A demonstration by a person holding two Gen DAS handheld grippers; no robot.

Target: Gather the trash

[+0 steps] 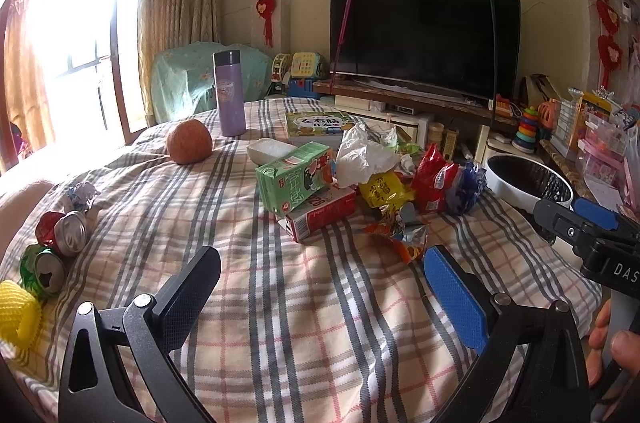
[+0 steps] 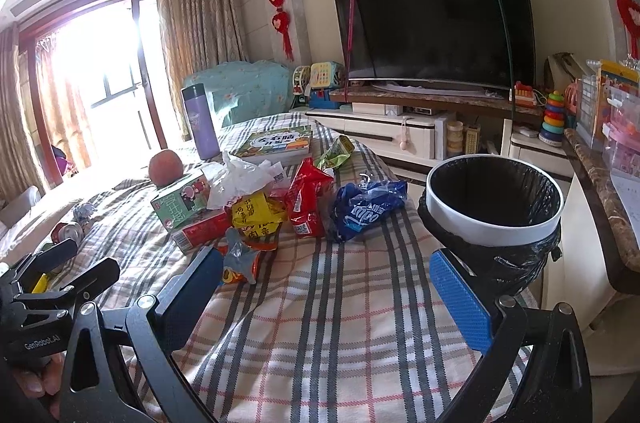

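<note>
A heap of trash lies on the checked tablecloth [image 1: 304,323]: a green drink carton [image 1: 294,177] on a red carton [image 1: 320,213], white crumpled plastic [image 1: 362,155], and yellow [image 1: 384,191], red [image 1: 434,179], blue [image 1: 466,187] and torn orange [image 1: 400,231] wrappers. Two crushed cans [image 1: 70,229] and a yellow foam net [image 1: 16,315] lie at the left. A white bin with a black liner [image 2: 494,199] stands at the table's right edge. My left gripper [image 1: 320,295] is open and empty, short of the heap. My right gripper [image 2: 326,299] is open and empty, between the orange wrapper [image 2: 240,263] and the bin.
An apple [image 1: 189,142], a purple flask [image 1: 229,93], a children's book [image 1: 316,125] and a white bowl [image 1: 268,149] sit at the far side of the table. Behind them are a TV [image 1: 424,35] on a low cabinet and toy shelves on the right.
</note>
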